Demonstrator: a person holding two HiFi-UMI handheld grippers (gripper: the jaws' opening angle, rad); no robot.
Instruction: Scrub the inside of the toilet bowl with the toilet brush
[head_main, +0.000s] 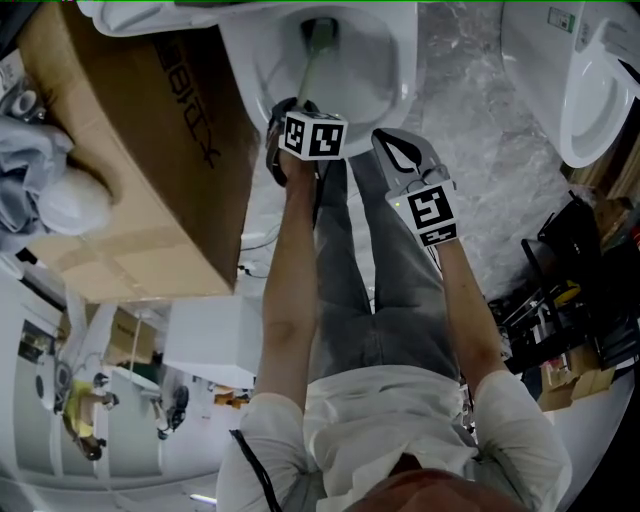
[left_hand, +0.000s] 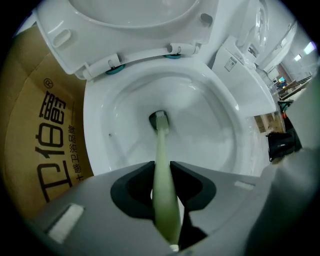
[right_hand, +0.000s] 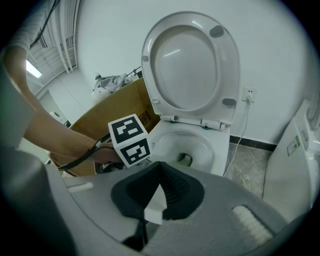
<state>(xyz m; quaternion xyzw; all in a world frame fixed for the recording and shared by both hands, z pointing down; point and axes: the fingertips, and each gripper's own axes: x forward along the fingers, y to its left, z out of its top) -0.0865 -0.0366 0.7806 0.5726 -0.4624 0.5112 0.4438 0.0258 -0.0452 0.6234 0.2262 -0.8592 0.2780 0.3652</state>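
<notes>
The left gripper (left_hand: 161, 170) has its jaws closed on the pale green handle of the toilet brush (left_hand: 161, 145). The handle runs from the jaws toward 12 o'clock, down into the toilet bowl (left_hand: 215, 135). The brush head sits at the dark outlet at the bottom of the bowl. The seat and lid (left_hand: 135, 20) are lifted up and stand behind the bowl at 12 o'clock.

In the head view the right gripper (head_main: 398, 150) is at about 4 o'clock from the left one, just outside the front rim of the bowl and above the person's grey trousers (head_main: 390, 290). Its jaws are pressed together with no object between them, and they point toward the bowl.

A brown cardboard box (head_main: 140, 150) with printed letters stands just beside the toilet at 9 o'clock. A second white toilet (head_main: 590, 90) stands at 2 o'clock, well apart, on the marbled grey floor (head_main: 480, 150).
</notes>
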